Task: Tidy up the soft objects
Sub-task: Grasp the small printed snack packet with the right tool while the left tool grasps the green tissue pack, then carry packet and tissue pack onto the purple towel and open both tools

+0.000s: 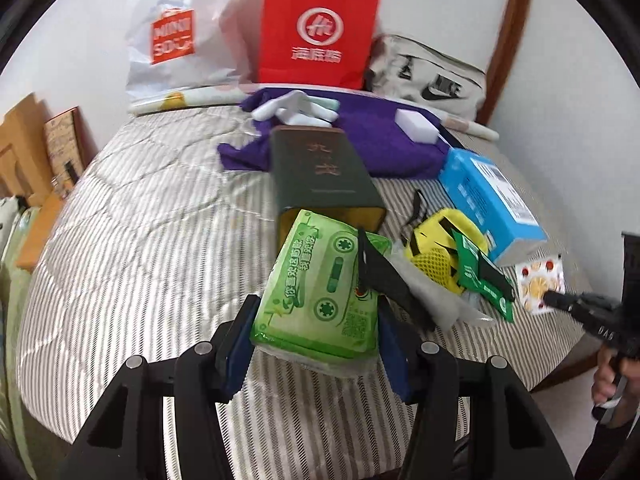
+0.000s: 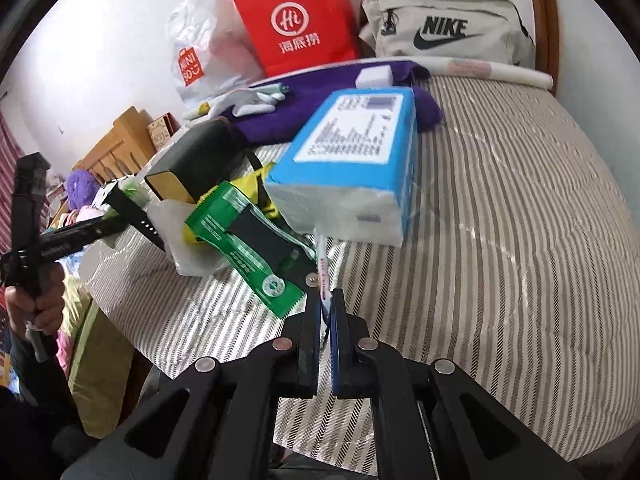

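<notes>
The left gripper (image 1: 316,344) is squeezing the green tissue pack (image 1: 320,284) at lower middle; it may slip. The right gripper (image 2: 326,304) is pinching a thin packet (image 2: 322,276).

A red paper shopping bag (image 1: 318,30) stands against the white wall at the far edge of a striped mattress (image 1: 140,220). Beside it leans a white plastic bag (image 1: 176,36) with a red logo. A wooden headboard (image 2: 541,12) rises at the right corner
</notes>
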Available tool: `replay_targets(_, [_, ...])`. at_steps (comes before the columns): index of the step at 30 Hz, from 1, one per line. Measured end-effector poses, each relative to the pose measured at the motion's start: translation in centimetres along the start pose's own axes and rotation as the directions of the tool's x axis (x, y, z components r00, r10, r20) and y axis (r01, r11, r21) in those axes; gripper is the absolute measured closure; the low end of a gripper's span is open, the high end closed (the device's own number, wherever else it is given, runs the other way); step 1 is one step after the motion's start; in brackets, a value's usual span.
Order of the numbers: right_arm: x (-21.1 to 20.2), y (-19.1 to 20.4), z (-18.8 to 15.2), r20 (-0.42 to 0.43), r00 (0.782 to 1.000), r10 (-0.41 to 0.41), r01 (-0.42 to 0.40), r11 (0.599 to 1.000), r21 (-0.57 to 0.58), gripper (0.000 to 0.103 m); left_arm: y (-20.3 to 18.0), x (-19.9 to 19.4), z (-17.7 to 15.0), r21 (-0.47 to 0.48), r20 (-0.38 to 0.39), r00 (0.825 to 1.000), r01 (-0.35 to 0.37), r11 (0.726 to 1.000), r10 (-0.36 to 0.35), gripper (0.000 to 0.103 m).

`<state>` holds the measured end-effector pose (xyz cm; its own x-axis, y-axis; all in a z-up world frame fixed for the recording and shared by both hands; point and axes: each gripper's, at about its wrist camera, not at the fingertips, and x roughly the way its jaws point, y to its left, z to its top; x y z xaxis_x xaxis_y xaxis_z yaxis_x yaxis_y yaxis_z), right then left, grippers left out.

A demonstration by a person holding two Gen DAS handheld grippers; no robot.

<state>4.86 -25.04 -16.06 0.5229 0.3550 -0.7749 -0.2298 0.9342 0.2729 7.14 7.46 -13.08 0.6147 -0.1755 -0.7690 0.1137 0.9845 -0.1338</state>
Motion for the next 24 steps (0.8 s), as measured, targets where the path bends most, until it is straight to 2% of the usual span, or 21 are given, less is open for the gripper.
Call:
replay_targets(4, [0.2, -0.1, -0.2, 0.001, 1.000, 0.012, -0.012, 1.000, 0.018, 0.099, 0.7, -0.9, -0.2, -0.022, 0.018, 0.999, -0.026, 0.999, 0.027, 0.050])
replay_targets(7, [-0.1, 0.1, -0.3, 0.008, 1.000, 0.014, -0.014, 1.000, 0.014, 0.099, 1.5, -1.6, -0.3, -0.046, 0.036, 0.996, -0.076, 0.996, 0.077, 0.050])
replay_targets(11, [-0.6, 0.4, -0.4, 0.013, 1.000, 0.017, -0.017, 1.000, 0.012, 0.099, 2.5, -2.4, -0.4, -0.078, 0.053, 0.994, -0.095, 0.992, 0.100, 0.050])
replay_targets(14, [-1.0, 0.5, -0.4, 0.020, 1.000, 0.016, -0.016, 1.000, 0.009, 0.099, 2.7, -2.9, -0.3, -0.082, 0.064, 0.993, -0.092, 0.992, 0.097, 0.050])
replay_targets(24, [-3.3, 1.7, 1.2, 0.068, 0.997, 0.026, -0.024, 0.999, -0.024, 0.099, 0.9, -3.5, 1.1, -0.059, 0.071, 0.997, -0.023, 0.998, 0.027, 0.050])
